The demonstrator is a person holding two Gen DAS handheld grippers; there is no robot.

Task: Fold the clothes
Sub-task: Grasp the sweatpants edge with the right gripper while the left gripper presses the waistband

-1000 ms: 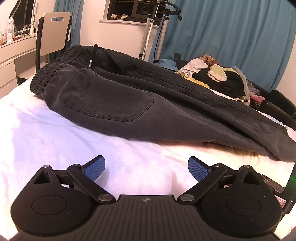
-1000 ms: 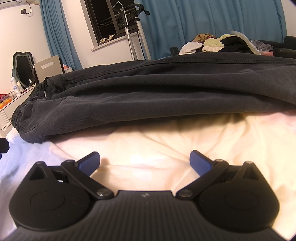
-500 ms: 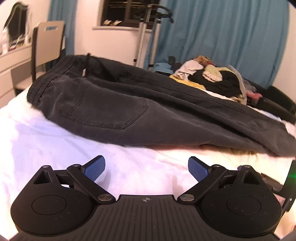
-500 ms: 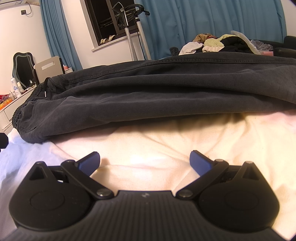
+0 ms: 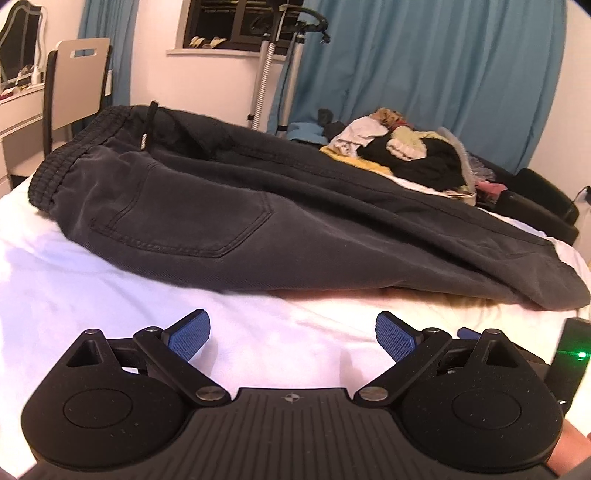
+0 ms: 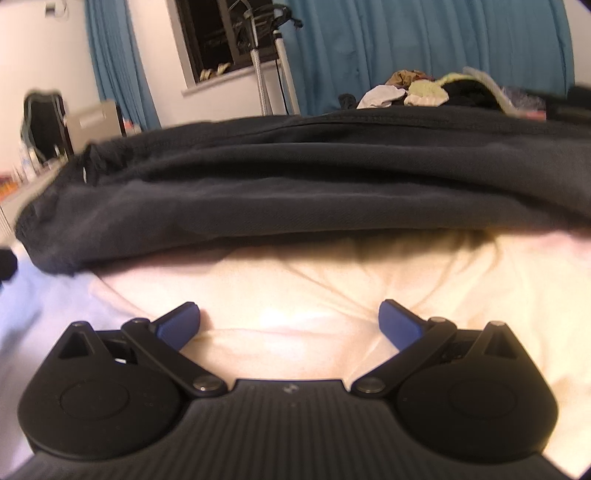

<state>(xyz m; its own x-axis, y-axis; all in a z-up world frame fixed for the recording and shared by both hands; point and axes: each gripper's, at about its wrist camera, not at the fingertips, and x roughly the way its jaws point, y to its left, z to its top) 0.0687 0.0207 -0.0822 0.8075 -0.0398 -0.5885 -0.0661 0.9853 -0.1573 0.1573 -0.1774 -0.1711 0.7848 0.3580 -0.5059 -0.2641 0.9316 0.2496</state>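
**Both grippers spread wide over the bed, black trousers lying just ahead**

Nearest the left wrist camera, the left gripper (image 5: 291, 332) hangs low over the white bedsheet (image 5: 92, 295) with its jaws spread wide — the blue pads (image 5: 186, 334) stand well apart and nothing sits between them. At the lower right edge of this view a bit of the person's hand (image 5: 570, 456) shows behind the gripper body, and a dark device with a green light (image 5: 569, 356) stands just beside it.

The right gripper (image 6: 290, 325) is spread the same way, pads apart and empty, over a creased stretch of the sheet (image 6: 295, 295) that glows yellowish under the light. That view is somewhat blurred.

Just beyond both grippers lie the black trousers (image 5: 258, 221), stretched across the bed. In the left view the elastic waistband (image 5: 55, 173) is at the left, a back pocket (image 5: 192, 225) faces up, and the legs run off to the right, where the cuff end (image 5: 517, 295) rests on the sheet. In the right view the same trousers (image 6: 295, 192) fill the middle of the frame as a long dark band, its near edge close to the pads but not touching them.

Farther back on the bed sits a heap of mixed clothes (image 5: 406, 151) — white, yellow and black pieces piled together. Behind it hang blue curtains (image 5: 424, 66); a garment steamer stand (image 5: 269, 66) rises in front of a dark window (image 5: 229, 22), and at the far left a chair (image 5: 74, 81) stands beside a white dressing table (image 5: 18, 110).
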